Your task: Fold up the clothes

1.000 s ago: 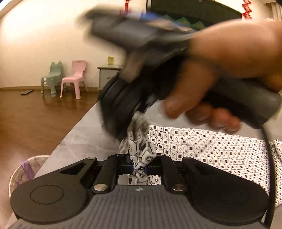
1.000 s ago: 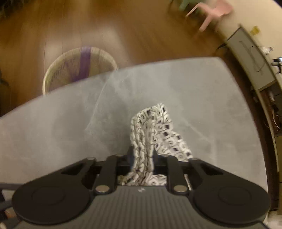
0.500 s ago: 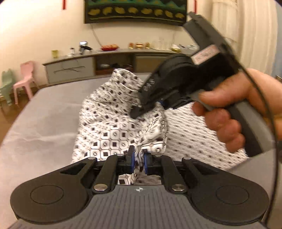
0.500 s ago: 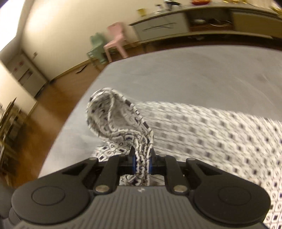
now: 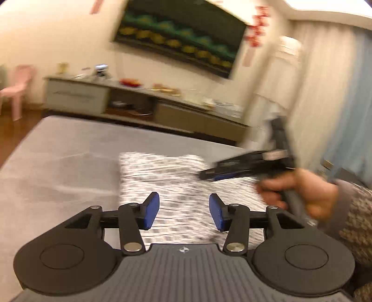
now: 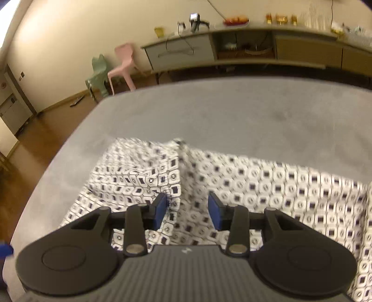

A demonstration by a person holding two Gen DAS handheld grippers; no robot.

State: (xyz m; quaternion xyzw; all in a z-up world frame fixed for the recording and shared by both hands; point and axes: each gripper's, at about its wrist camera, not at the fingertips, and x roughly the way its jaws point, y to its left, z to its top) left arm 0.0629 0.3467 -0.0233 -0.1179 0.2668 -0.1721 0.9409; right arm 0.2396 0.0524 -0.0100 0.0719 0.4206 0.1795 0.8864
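item: patterned garment [image 6: 255, 185], white with small dark squares, lying spread on the grey table [image 6: 232, 111]; one part is folded over itself at the left, with a raised crease running toward the far edge of the cloth.

left tongs [image 5: 184, 210]: jaws opening, blue pads [image 5: 151, 210] apart, nothing gripped; the cloth shows below and between them but the pads do not press it.

right tongs [image 6: 187, 210]: jaws opening, blue pads [image 6: 215, 212] apart, nothing gripped; the left pad sits just beside a folded edge of the cloth, contact not clear.

left wrist view only: the right tongs seen from outside, dark and blurred, over the garment's right part, held by a hand [image 5: 302, 192] with a patterned sleeve [image 5: 355, 223]; a large dark wall picture [image 5: 179, 37] with green and yellow rows; red hangings [image 5: 255, 27] beside it; pale curtains [image 5: 325, 93] at right. this view is heavily smeared, so the print reads as streaks.

right wrist view only: sharp print of the fabric; a pink chair [image 6: 123, 67] and a green chair [image 6: 97, 74] side by side on the wood floor [image 6: 46, 139]; a small dark object on the floor near them, too small to tell.

both views: a long low sideboard [image 6: 244, 51] against the far wall, carrying small items, among them a dish of red and orange things [image 6: 236, 20].
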